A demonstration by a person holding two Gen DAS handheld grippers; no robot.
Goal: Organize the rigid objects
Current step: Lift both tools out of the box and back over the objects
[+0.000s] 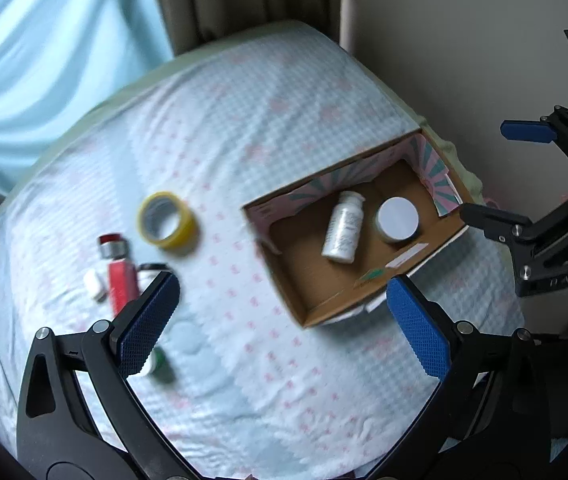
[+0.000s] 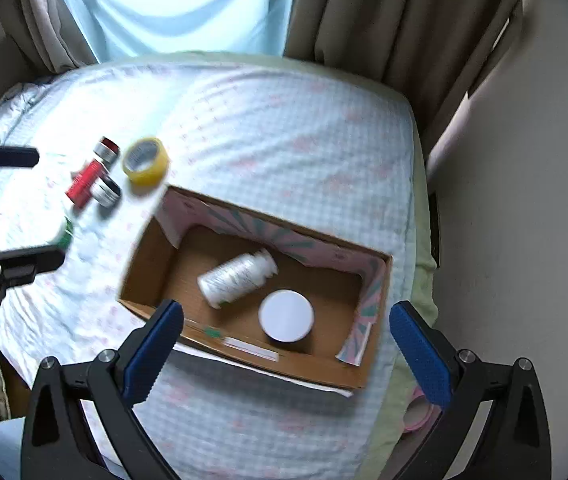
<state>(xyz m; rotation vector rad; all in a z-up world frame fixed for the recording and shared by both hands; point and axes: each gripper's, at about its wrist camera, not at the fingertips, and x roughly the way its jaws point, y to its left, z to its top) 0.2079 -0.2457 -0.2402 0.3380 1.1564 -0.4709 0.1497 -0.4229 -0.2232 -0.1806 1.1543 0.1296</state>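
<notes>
Our left gripper (image 1: 280, 320) hangs wide open and empty; just beyond its left finger lie the red tube (image 1: 122, 280), pointing straight away from us, and the yellow tape roll (image 1: 167, 220), so this hand is nearer. To the right, our right gripper (image 2: 286, 354), equally wide and empty, hovers over the cardboard box (image 2: 244, 364) holding the white bottle (image 2: 238, 278) and white-lidded jar (image 2: 286, 315).

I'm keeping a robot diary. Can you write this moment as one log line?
left gripper: open, empty | right gripper: open, empty | box: holds white bottle, white-lid jar | outside: yellow tape, red tube
</notes>
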